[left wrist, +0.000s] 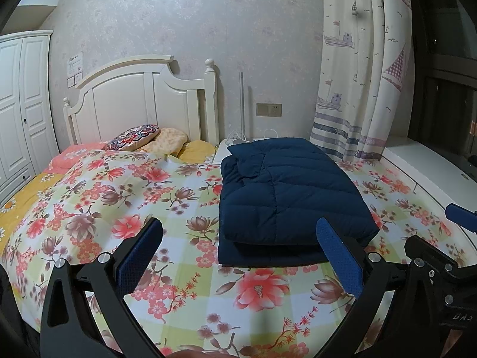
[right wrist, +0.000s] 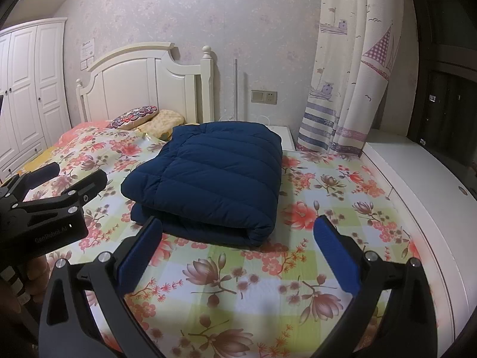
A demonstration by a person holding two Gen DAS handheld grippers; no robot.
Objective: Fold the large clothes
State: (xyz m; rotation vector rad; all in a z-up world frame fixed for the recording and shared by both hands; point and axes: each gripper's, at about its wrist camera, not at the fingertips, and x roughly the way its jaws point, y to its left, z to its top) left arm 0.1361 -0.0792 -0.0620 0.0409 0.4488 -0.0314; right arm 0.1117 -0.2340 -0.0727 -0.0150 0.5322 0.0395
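A navy quilted down jacket (left wrist: 286, 197) lies folded into a thick rectangle on the floral bedsheet (left wrist: 256, 292); in the right wrist view the jacket (right wrist: 214, 176) sits mid-bed with its folded edge towards me. My left gripper (left wrist: 240, 225) is open and empty, hovering just short of the jacket's near edge. My right gripper (right wrist: 238, 223) is also open and empty, close to the jacket's near right corner. Each gripper shows in the other's view: the right gripper (left wrist: 438, 229) at the right edge, the left gripper (right wrist: 74, 176) at the left, held by a hand (right wrist: 35, 274).
Pillows (left wrist: 137, 137) lie against the white headboard (left wrist: 143, 104). A white wardrobe (left wrist: 18, 113) stands at the left. A sailboat-print curtain (left wrist: 363, 68) hangs at the right above a white ledge (right wrist: 423, 194). A small white nightstand (right wrist: 283, 134) sits behind the jacket.
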